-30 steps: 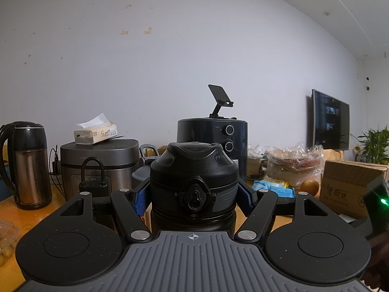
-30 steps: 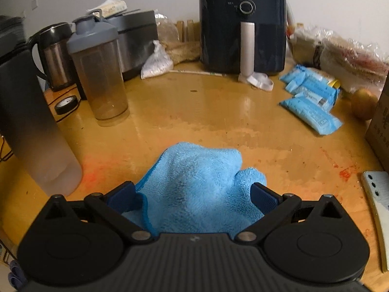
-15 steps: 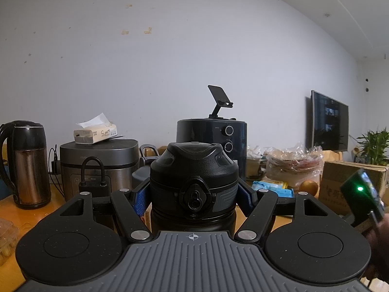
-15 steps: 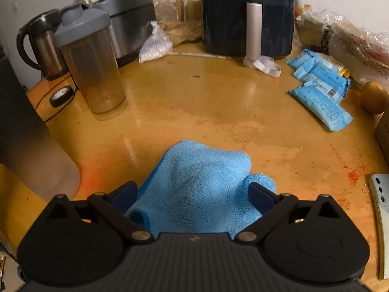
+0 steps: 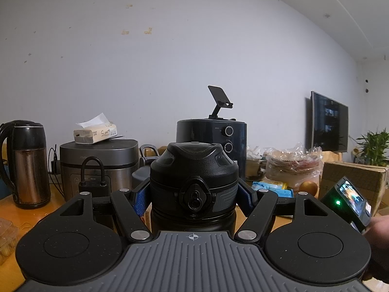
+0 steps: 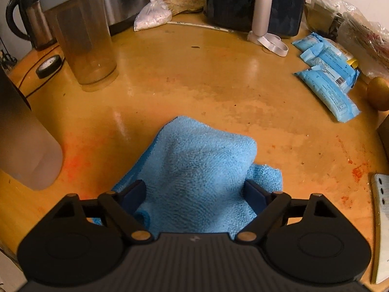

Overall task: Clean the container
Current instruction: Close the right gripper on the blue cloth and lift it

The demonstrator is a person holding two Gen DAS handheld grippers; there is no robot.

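The left gripper (image 5: 193,196) is clamped on the dark lid of the bottle (image 5: 193,170), whose body is mostly hidden below the jaws and shows only as a blurred frosted wall at the left edge of the right wrist view. Far left, a clear shaker cup (image 6: 82,41) looks empty, its lid cut off. The right gripper (image 6: 194,192) tilts down over the bunched blue cloth (image 6: 201,170) near the middle of the table (image 6: 206,77), its jaws closing with the cloth between them, though whether the pads yet press it I cannot tell.

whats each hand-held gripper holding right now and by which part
Left hand-held gripper is shut on the black bottle, gripped at its lid. Right hand-held gripper holds nothing yet; its jaws are closing around the blue cloth.
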